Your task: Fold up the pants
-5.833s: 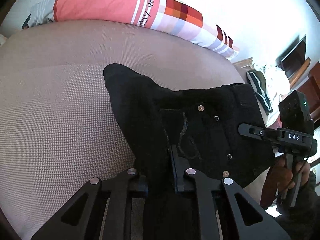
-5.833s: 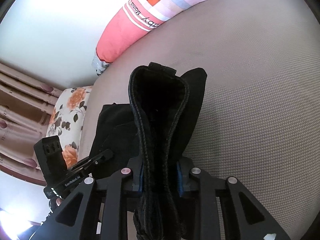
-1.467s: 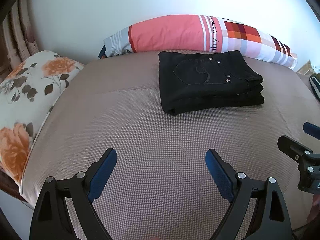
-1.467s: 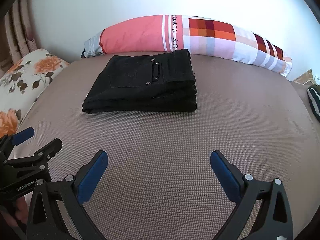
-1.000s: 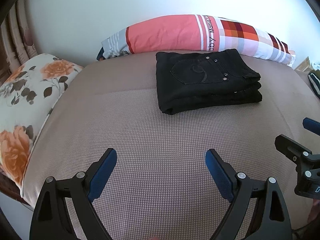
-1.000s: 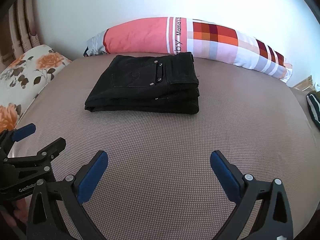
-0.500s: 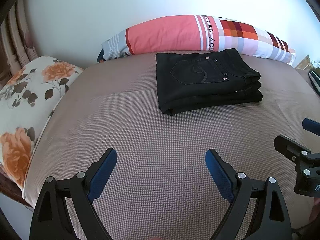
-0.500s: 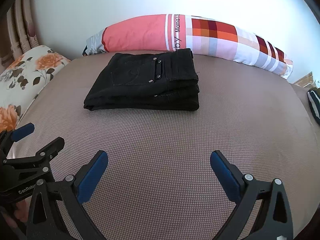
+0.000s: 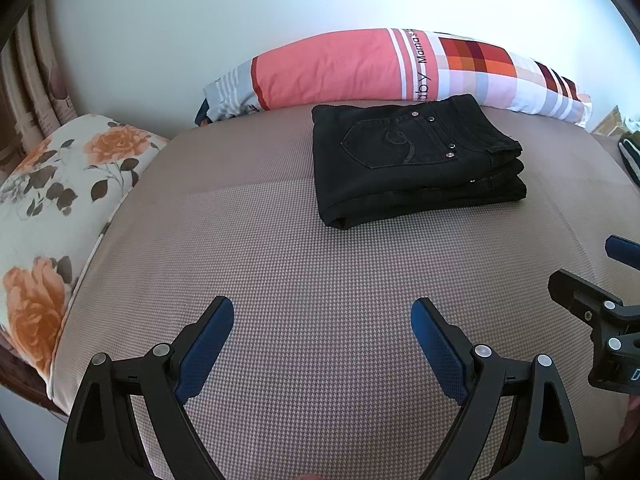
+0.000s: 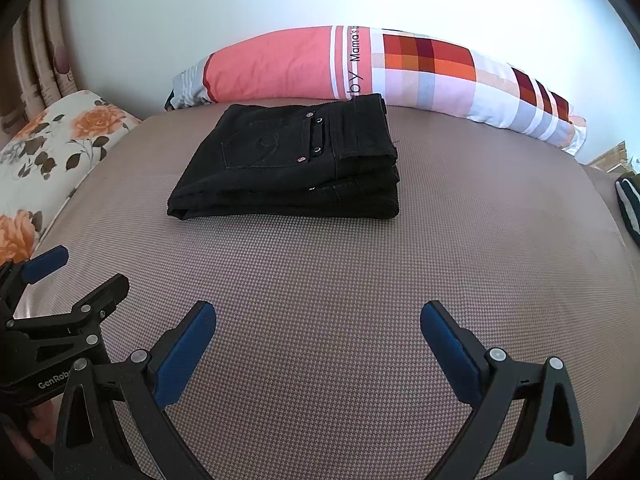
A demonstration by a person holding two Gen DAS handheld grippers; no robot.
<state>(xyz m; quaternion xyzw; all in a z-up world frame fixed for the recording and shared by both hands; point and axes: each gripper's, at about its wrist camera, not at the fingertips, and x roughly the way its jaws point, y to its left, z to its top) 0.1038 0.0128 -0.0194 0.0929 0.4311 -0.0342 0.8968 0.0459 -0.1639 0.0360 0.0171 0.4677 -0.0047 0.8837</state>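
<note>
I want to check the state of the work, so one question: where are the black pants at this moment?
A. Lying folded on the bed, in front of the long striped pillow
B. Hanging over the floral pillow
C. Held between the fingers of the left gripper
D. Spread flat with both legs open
A: the black pants lie as a folded stack on the bed before the long striped pillow, with the left gripper and right gripper open and empty.
</note>
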